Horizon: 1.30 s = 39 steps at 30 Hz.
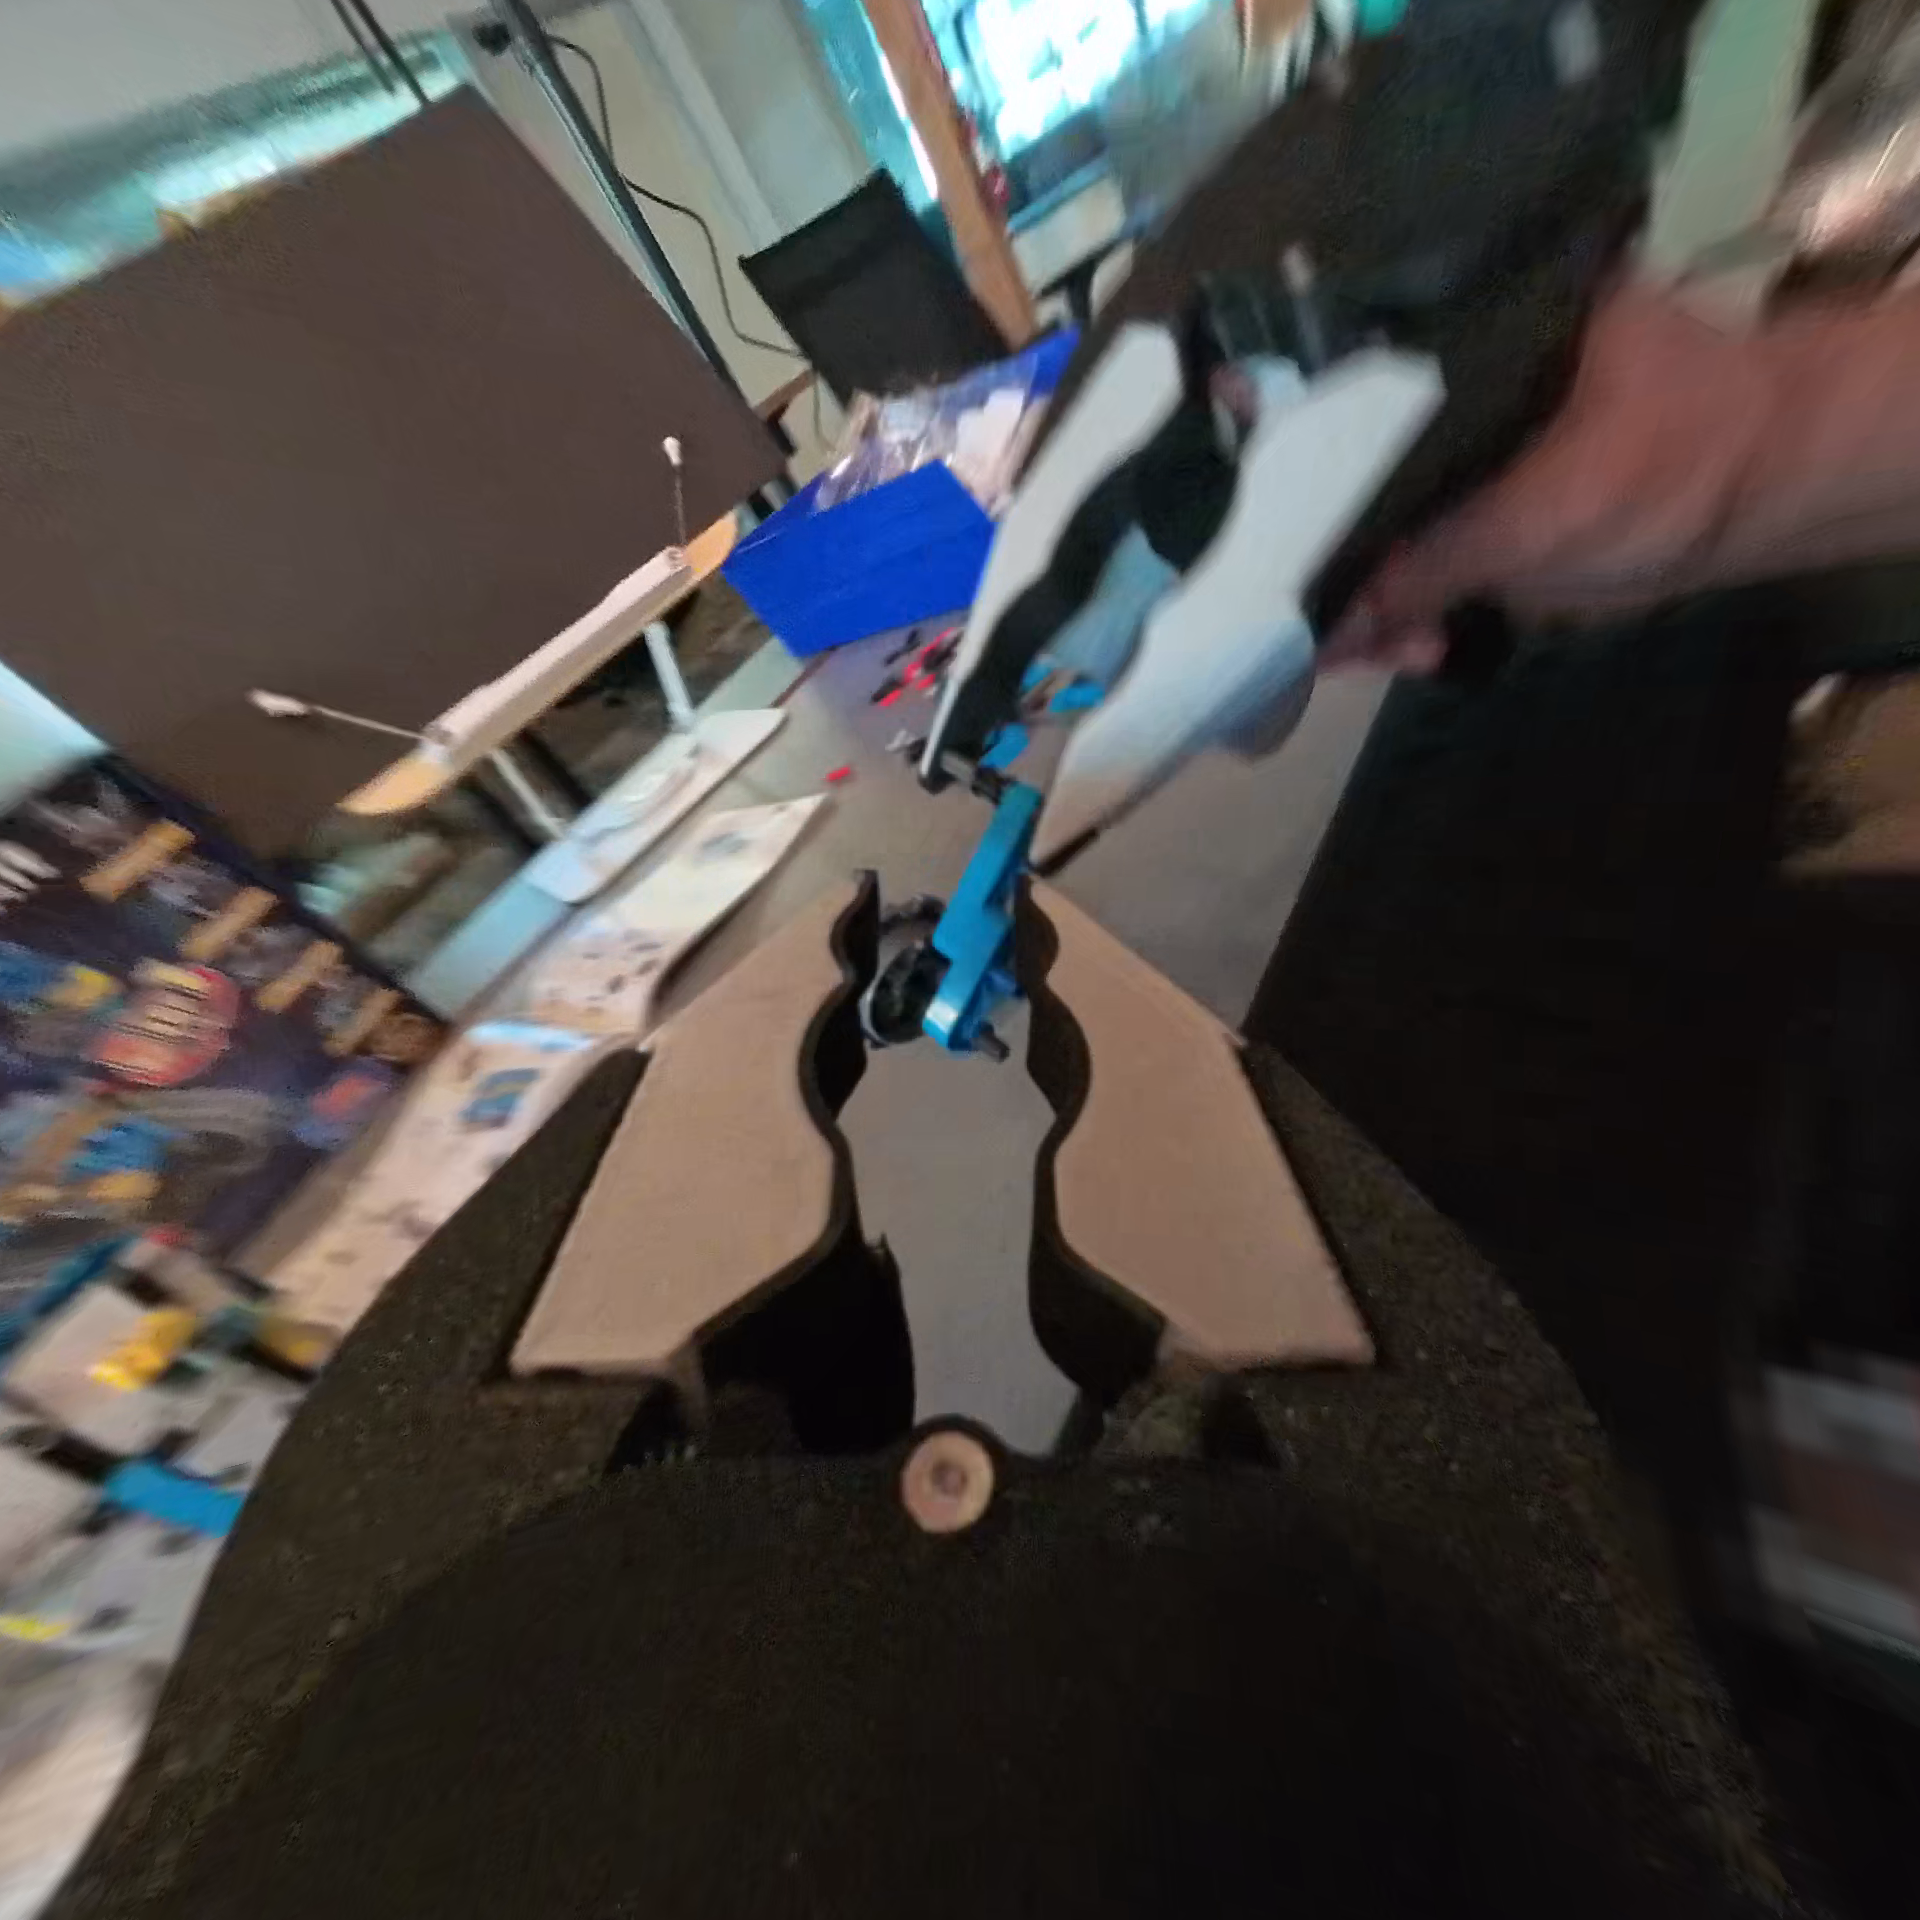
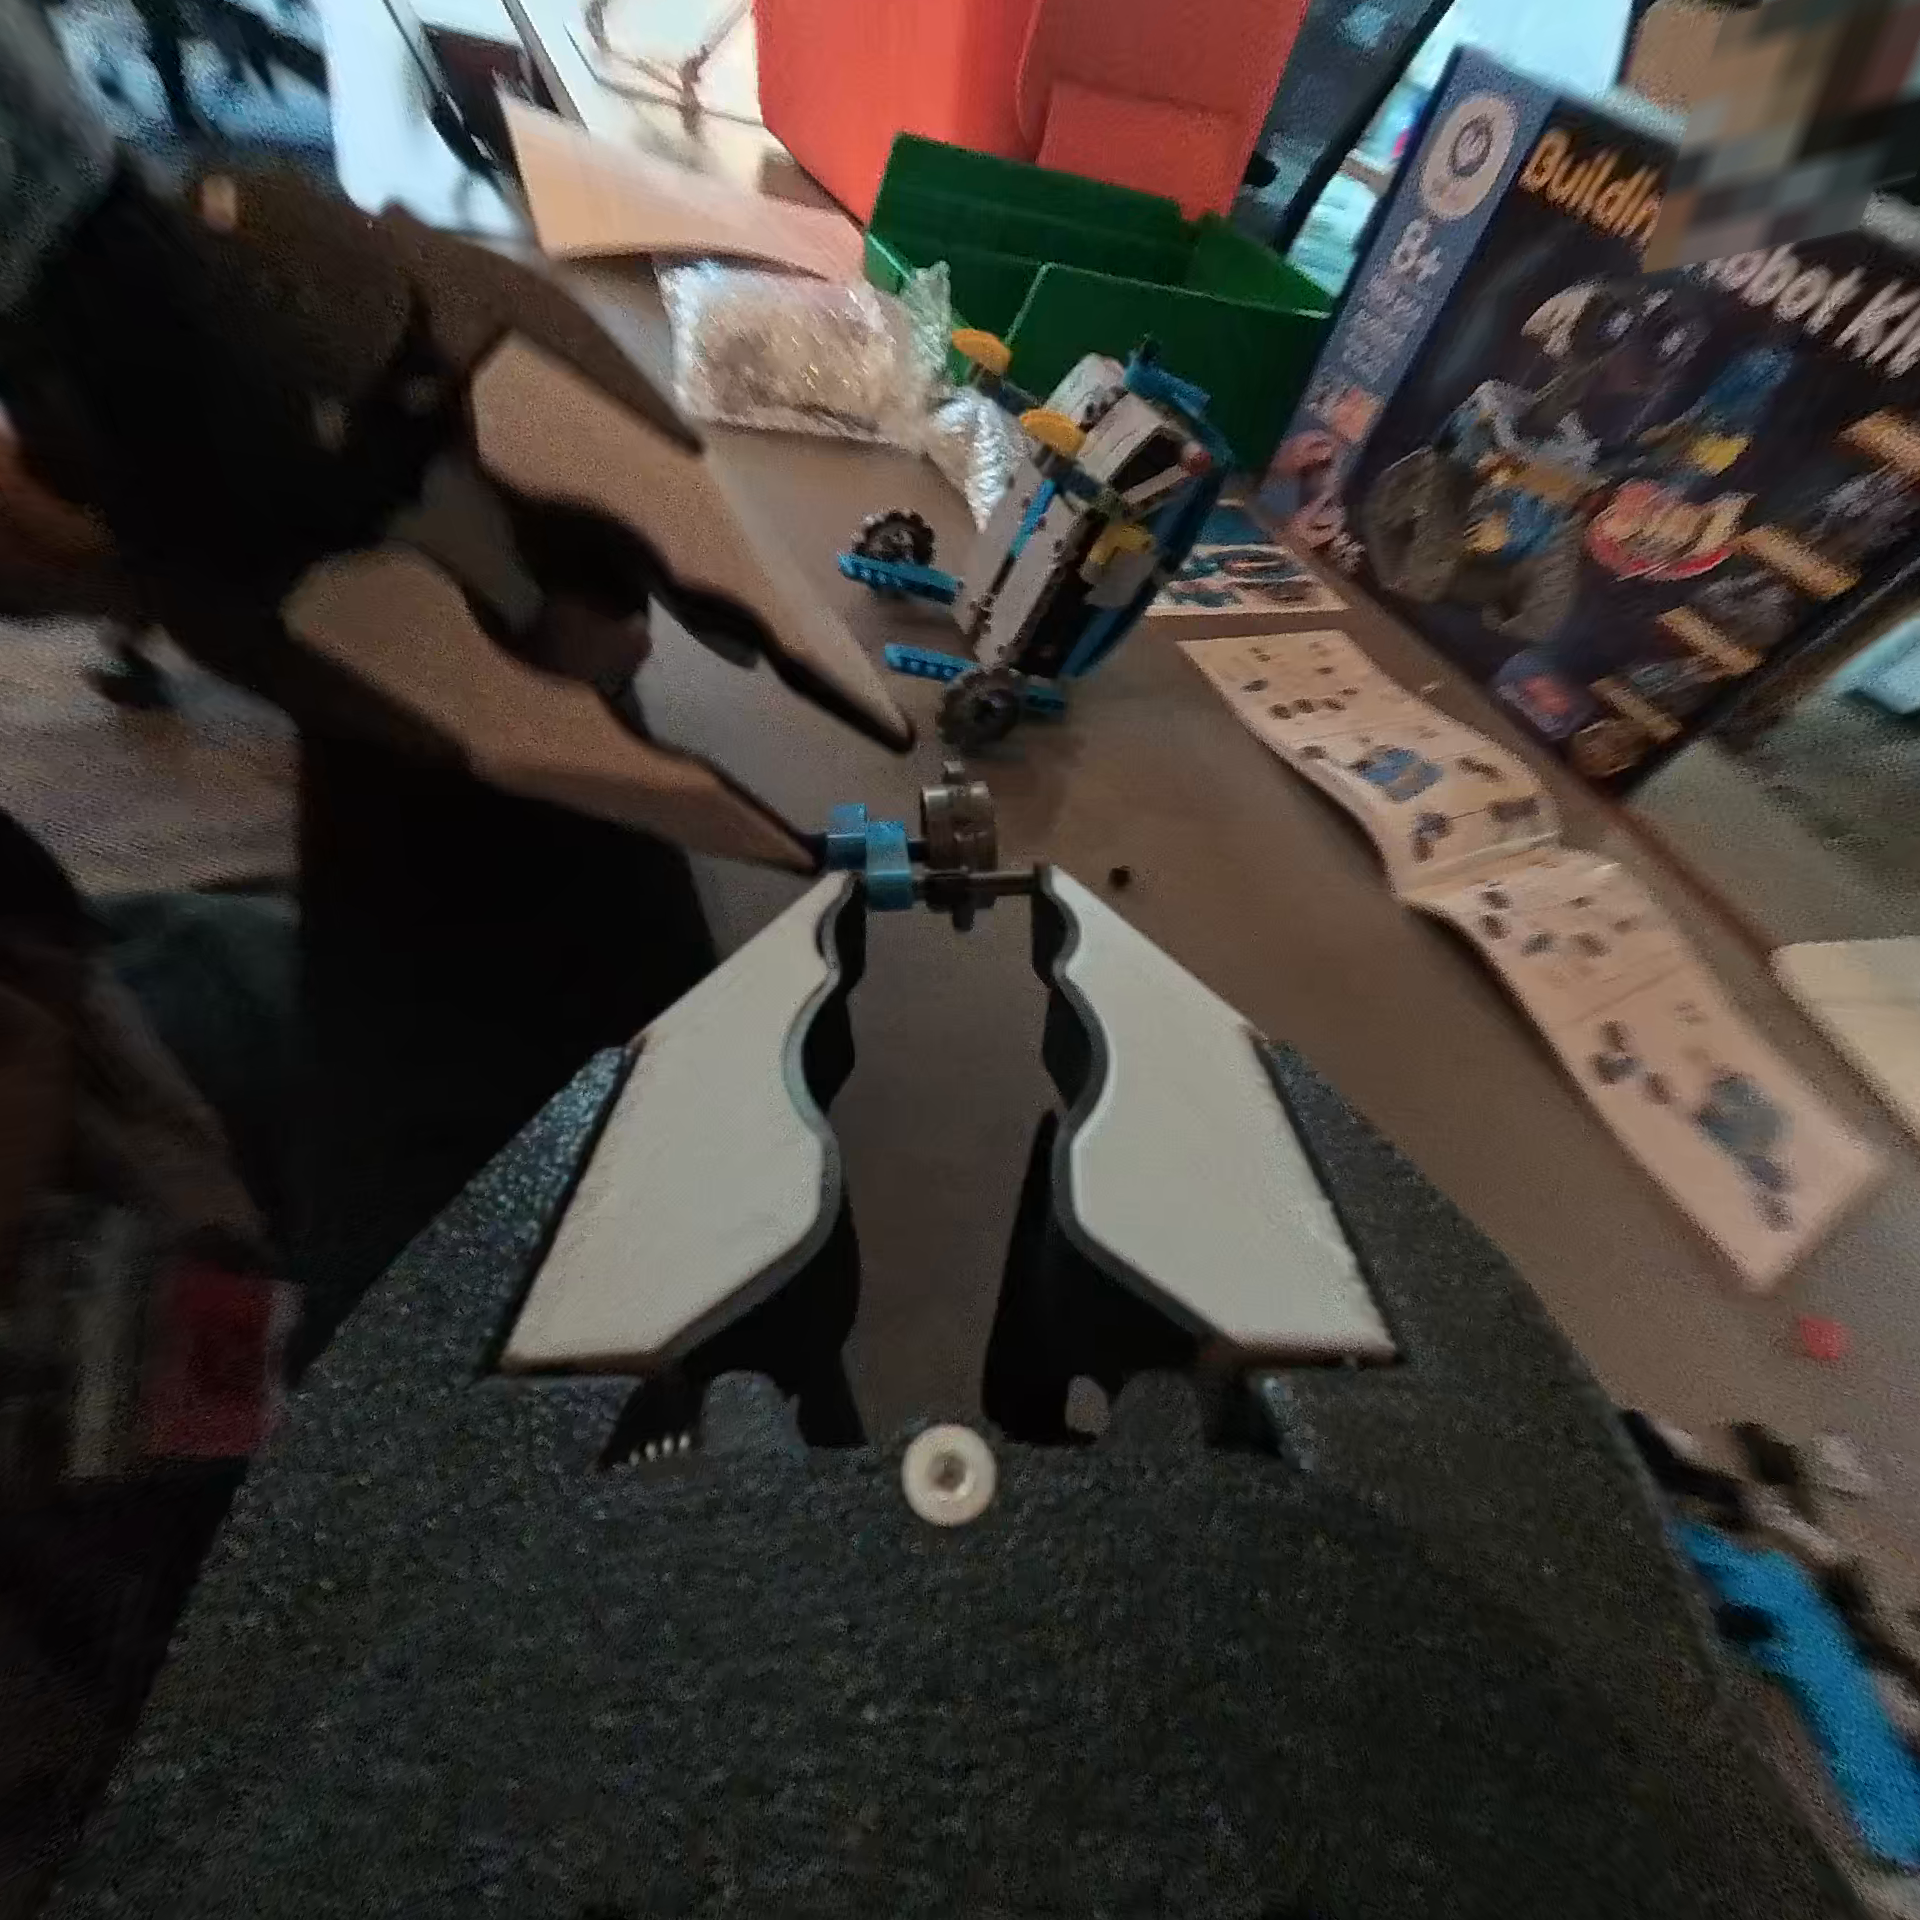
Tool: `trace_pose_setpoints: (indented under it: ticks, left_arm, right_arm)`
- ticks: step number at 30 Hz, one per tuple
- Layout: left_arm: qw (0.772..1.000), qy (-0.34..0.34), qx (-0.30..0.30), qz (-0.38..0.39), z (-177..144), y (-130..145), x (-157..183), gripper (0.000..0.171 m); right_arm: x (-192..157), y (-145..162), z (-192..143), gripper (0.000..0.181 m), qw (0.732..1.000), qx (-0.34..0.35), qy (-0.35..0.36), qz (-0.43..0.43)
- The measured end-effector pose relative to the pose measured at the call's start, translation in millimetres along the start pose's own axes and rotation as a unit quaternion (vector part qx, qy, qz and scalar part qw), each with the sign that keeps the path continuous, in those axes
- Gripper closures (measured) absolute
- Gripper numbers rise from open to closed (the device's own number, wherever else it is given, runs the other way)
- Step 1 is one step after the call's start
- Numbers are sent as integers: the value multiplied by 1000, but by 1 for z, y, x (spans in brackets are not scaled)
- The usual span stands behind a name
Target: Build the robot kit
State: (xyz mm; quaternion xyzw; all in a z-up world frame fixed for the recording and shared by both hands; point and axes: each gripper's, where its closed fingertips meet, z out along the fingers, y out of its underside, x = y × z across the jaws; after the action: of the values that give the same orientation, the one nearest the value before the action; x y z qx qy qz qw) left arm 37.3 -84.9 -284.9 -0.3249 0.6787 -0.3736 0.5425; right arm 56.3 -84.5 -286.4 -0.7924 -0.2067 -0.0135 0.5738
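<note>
A small assembly of a blue beam [image 1: 977, 935], a dark axle [image 2: 992, 883] and a grey gear [image 2: 958, 826] is held above the dark table between both grippers. My left gripper [image 1: 943, 896], with tan fingers, is closed on the beam and gear at its tips. It also shows in the right wrist view [image 2: 857, 798], coming in from the left. My right gripper [image 2: 945, 881], with white fingers, pinches the axle and its blue connector [image 2: 878, 857] endwise. It shows in the left wrist view [image 1: 992, 816] at the beam's far end.
A partly built white and blue model [image 2: 1091, 499] stands on the table with loose gears [image 2: 982, 712] beside it. Behind it are a green bin [image 2: 1091, 281], plastic bags [image 2: 800, 353] and a kit box [image 2: 1621, 499]. An instruction sheet [image 2: 1507, 883] lies to the right. A blue bin [image 1: 862, 561] is farther off. The tips of both grippers are at nearly the same place.
</note>
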Motion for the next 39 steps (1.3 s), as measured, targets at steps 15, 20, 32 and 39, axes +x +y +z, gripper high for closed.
trace_pose_setpoints:
  ticks: [15,20,32,39]
  left_arm:
    - [856,173,-13,-486,11,-9,8,156]
    - [852,169,-25,-495,11,-2,7,167]
    - [839,180,-35,-512,13,4,11,166]
    - [831,190,-35,-522,13,4,12,166]
  right_arm:
    - [-15,2,13,149,975,-42,110,-190]
    - [-17,3,14,149,972,-51,112,-201]
    - [-13,9,16,150,971,-78,123,-189]
    - [-13,10,16,149,977,-72,113,-169]
